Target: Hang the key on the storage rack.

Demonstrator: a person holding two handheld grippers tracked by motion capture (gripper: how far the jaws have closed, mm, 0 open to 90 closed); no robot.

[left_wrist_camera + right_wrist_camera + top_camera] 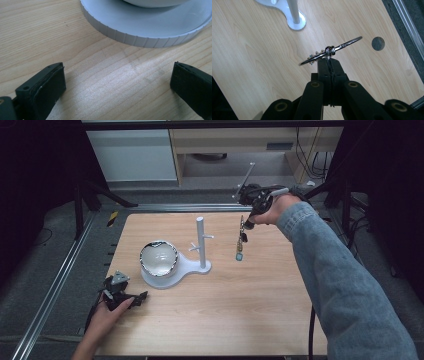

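High view: bowl [158, 259] on white stand [187, 268]; right tool [246, 225] clamps key ring [241, 241].

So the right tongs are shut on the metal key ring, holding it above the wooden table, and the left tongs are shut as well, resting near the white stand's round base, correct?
Not quite: the left tongs are open, their black jaws wide apart over the bare wooden table, as the left gripper view shows. The rest holds: the right tongs are shut on the metal key ring, and the white stand's round base lies just ahead.

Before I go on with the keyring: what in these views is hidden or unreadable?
- Keyring, right gripper view: the hanging keys are hidden behind the shut jaws.
- Keys, high view: too small to count.
- Bowl, left gripper view: cut off by the top edge.
- Stand pegs, high view: too small to count.
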